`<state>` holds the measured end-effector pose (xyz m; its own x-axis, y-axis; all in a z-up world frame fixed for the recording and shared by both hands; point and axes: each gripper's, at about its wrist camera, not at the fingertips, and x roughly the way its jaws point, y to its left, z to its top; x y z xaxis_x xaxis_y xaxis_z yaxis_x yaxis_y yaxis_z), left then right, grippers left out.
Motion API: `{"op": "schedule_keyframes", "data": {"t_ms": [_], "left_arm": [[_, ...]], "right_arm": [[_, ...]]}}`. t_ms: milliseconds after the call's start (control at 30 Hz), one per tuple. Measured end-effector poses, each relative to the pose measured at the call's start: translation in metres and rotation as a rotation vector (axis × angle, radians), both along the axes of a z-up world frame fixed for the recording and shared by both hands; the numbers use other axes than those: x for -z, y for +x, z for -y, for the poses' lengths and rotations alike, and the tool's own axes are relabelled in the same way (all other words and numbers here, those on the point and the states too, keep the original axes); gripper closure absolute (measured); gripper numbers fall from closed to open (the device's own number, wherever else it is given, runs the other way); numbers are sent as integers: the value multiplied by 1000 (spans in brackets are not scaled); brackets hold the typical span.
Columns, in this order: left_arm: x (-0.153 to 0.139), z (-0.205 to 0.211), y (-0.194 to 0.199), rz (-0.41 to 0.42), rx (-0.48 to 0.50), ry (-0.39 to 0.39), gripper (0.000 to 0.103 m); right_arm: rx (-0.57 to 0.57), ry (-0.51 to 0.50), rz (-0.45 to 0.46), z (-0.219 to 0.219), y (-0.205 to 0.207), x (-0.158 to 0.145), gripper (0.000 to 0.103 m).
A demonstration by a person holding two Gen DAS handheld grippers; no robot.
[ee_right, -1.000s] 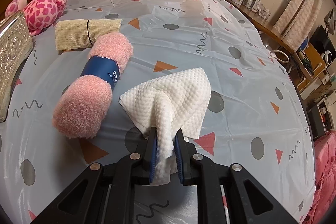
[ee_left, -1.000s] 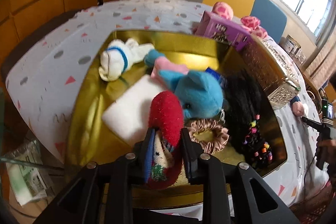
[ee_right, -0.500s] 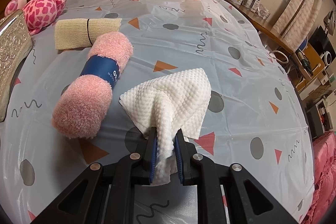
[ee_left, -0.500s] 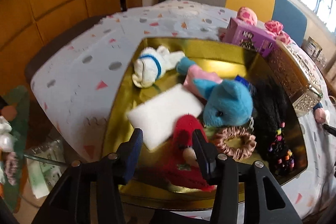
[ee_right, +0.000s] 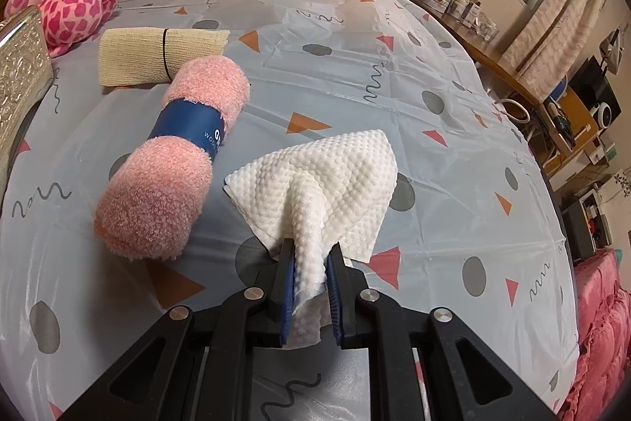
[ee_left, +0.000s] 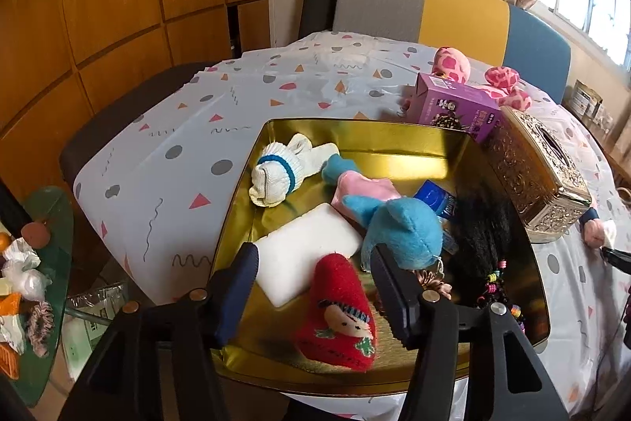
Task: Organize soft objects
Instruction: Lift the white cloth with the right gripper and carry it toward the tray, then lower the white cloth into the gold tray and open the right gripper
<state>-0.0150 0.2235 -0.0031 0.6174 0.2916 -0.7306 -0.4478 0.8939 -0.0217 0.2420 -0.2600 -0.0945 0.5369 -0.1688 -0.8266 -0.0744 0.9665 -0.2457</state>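
On the patterned tablecloth (ee_right: 355, 38), right side has open room; left side is taken up by the gold tray (ee_left: 394, 133), already crowded.

Right gripper (ee_right: 309, 263): clamped on the white waffle cloth (ee_right: 335, 176) at its near corner. The rest of the cloth fans out ahead and sags onto the table. Tray lies off to this gripper's left, past the ornate metal box (ee_right: 19, 66), so the carry would go left and has to clear that box.

Pink rolled towel (ee_right: 173, 160) sits just left of the cloth, long axis running away from the gripper and tilted right. Beige roll (ee_right: 157, 56) lies crosswise behind it, near or touching its far end. Pink spotted plush (ee_right: 75, 6) is further back. Right hand is nearer to all three.

Left gripper (ee_left: 311, 283): jaws opening, nothing pressed between the pads. Red sock (ee_left: 339, 318) lies in the tray's near corner below the gap, released I'd say. White sponge block (ee_left: 311, 255) and blue plush (ee_left: 406, 231) are just beyond it.

Free tray floor: mostly the far strip by the back wall. Purple box (ee_left: 453, 105) stands outside the tray's far right corner.
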Motion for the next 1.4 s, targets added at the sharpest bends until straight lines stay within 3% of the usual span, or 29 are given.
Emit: {"op": "schedule_keyframes", "data": {"t_ms": [667,1200,1400], "left_arm": [[0,9,-1,10,43,21,38],[3,15,-2,2,60,10,34],[6,13,-2,3,58,-12,34]], "right_arm": [[280,242,-74,18,24,-13,90],[174,295,43,-33,40,-78,90],[84,341,75,-72,46,-107,90]]}}
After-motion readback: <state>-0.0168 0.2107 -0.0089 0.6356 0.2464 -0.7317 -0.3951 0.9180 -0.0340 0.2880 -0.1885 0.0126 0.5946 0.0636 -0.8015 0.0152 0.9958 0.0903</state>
